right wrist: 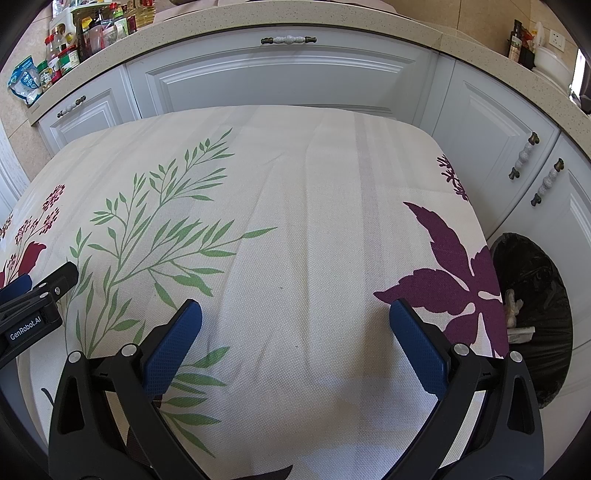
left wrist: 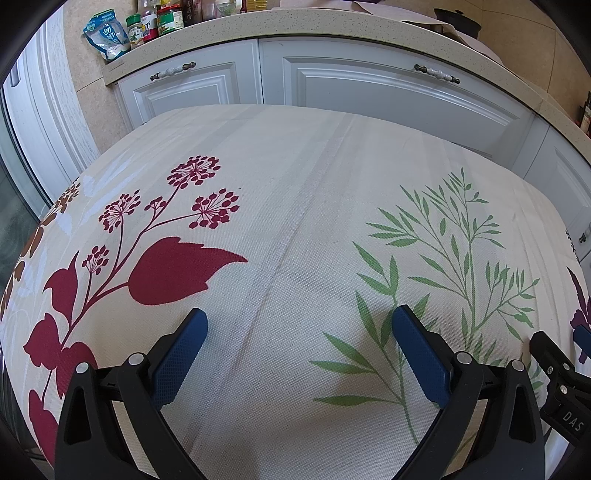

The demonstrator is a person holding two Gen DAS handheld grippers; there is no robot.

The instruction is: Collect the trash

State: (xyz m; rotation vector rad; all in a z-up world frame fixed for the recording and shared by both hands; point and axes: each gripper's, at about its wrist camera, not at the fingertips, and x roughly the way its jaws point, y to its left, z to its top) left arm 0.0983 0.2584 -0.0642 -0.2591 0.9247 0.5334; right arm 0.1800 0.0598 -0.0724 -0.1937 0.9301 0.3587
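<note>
My left gripper is open above a table covered by a cream tablecloth printed with red flowers and green leaves; nothing lies between its blue pads. My right gripper is open too, over the same tablecloth near a purple leaf print. Each gripper shows at the edge of the other's view: the right gripper at far right, the left gripper at far left. A bin lined with a black bag stands on the floor to the right of the table, with crumpled wrappers inside.
White cabinets with ceramic handles run behind and right of the table under a speckled counter. Jars, bottles and a blue pouch crowd the counter's left end. A black pot sits at its right.
</note>
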